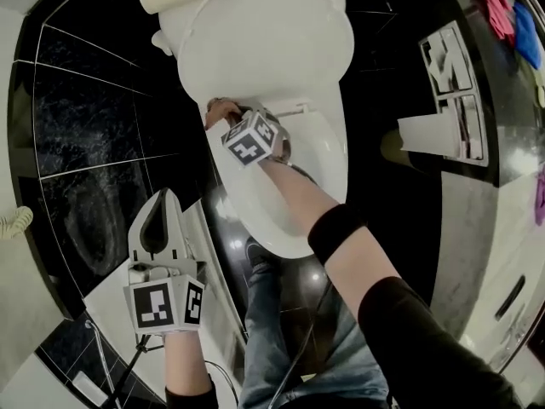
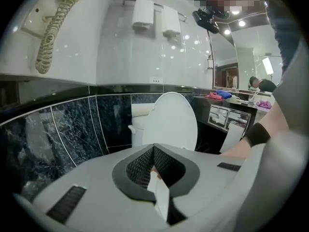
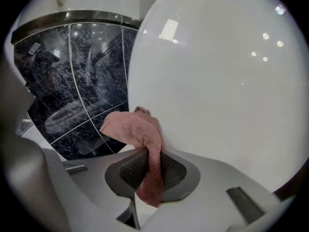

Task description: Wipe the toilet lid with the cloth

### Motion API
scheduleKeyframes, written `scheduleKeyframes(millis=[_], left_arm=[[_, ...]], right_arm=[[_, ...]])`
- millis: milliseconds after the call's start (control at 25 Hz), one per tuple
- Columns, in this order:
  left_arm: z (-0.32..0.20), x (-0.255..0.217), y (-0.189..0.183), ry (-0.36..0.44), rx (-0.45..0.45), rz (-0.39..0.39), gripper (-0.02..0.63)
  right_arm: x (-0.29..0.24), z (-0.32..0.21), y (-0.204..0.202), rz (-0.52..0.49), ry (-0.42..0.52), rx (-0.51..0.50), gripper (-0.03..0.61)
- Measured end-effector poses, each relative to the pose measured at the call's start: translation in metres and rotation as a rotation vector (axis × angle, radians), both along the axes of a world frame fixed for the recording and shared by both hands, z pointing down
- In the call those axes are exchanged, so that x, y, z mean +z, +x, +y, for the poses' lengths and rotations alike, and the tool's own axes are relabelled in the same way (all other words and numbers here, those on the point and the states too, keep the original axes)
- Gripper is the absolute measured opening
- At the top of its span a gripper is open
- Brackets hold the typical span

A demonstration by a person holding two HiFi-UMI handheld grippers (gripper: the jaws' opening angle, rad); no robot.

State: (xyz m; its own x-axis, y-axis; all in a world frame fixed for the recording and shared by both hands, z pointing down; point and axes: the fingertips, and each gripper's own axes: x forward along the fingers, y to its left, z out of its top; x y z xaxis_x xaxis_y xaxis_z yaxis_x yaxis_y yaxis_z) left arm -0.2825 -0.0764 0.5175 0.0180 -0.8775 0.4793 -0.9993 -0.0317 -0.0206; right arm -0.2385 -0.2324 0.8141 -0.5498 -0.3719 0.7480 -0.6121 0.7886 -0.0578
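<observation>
The white toilet lid (image 1: 264,41) stands raised above the seat (image 1: 328,156). My right gripper (image 1: 225,116) reaches to the lid's lower left edge, shut on a pink cloth (image 1: 218,107). In the right gripper view the cloth (image 3: 140,134) hangs down between the jaws of the right gripper (image 3: 152,170) and bunches against the glossy lid (image 3: 222,81). My left gripper (image 1: 162,198) hovers lower left, away from the toilet, jaws shut. From the left gripper view the lid (image 2: 170,120) is ahead, beyond the left gripper (image 2: 154,170). A pale sliver shows in the slit between its jaws.
Dark marble tiles (image 1: 94,109) line the wall left of the toilet. A paper holder panel (image 1: 456,92) with a hanging sheet (image 1: 426,133) is on the right, coloured cloths (image 1: 502,11) on the counter beyond. A corded phone (image 2: 53,33) and folded towels (image 2: 154,16) hang on the wall.
</observation>
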Motion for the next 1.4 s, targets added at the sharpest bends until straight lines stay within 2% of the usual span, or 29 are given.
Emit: scheduleKeyframes(millis=[160,360,520,640,800,920,1000,1200,1400], left_arm=[[-0.003,0.009,0.005,-0.006,-0.001,0.012,0.003],[-0.013,0.016,0.030,-0.010,0.026,0.026,0.003],[-0.021,0.017,0.047,-0.008,0.042,0.032,0.003],[-0.024,0.015,0.056,-0.006,0.050,0.034,0.003],[-0.028,0.005,0.064,0.005,0.056,0.034,0.003],[-0.027,-0.004,0.069,0.011,0.052,0.043,0.003],[-0.025,-0.009,0.072,0.010,0.052,0.053,0.003],[-0.020,-0.027,0.078,0.016,0.044,0.090,0.003],[-0.015,-0.051,0.071,0.042,0.025,0.105,0.003]], right_arm=[[0.018,-0.025,0.052,0.038,-0.036,0.111,0.071],[0.030,-0.042,0.130,0.096,-0.059,0.233,0.071],[0.026,-0.059,0.186,0.136,-0.034,0.348,0.071],[0.025,-0.064,0.211,0.139,-0.046,0.413,0.071],[0.016,-0.063,0.226,0.164,-0.047,0.439,0.071],[-0.008,-0.059,0.227,0.149,-0.011,0.408,0.071],[-0.042,-0.054,0.220,0.114,0.054,0.352,0.071],[-0.175,-0.054,0.188,0.025,0.288,0.182,0.072],[-0.299,-0.083,0.140,-0.060,0.498,0.082,0.072]])
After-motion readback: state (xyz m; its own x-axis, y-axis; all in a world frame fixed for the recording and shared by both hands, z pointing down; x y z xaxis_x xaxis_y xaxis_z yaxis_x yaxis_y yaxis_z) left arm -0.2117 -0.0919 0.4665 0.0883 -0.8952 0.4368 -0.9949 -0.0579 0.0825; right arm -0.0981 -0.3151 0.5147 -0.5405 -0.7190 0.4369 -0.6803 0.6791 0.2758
